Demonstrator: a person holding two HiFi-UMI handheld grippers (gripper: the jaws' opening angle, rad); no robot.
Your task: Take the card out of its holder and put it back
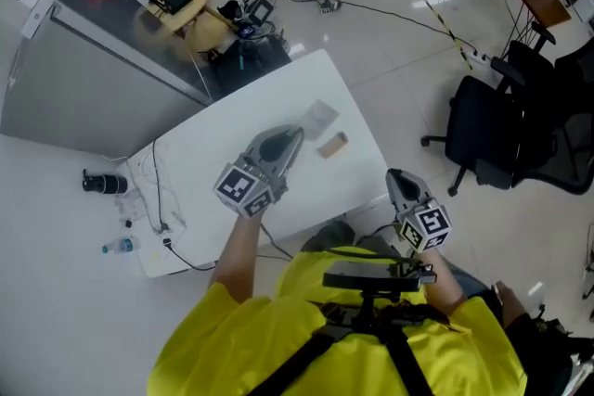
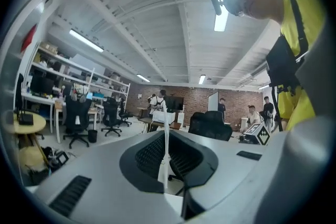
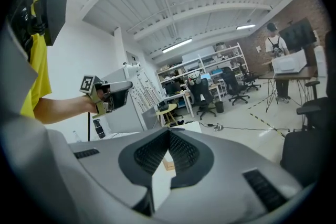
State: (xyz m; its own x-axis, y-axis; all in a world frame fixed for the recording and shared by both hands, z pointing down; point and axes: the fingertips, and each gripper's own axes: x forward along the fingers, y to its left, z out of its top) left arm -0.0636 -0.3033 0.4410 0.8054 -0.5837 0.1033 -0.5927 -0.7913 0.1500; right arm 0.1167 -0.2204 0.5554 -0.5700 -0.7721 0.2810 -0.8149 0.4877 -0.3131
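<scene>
The card is pinched between the jaws of your left gripper, which are closed on it. Its top edge stands above them. It is out of the holder and sits just left of that block in the head view, apart from it. In the left gripper view you see the card edge-on, as a thin white upright strip.

The holder is a small tan block lying on the white desk, toward the desk's right side. The jaws of your right gripper meet at their tips with nothing between them. That gripper hangs nearer to you than the holder, off the desk's right edge, and in the right gripper view the holder shows beyond the jaws.

Well away from the holder, a pale glossy floor carries a black cable. Black office chairs stand to the holder's right and a bottle lies far to its left. The left gripper view shows a brick wall at the room's far end.
</scene>
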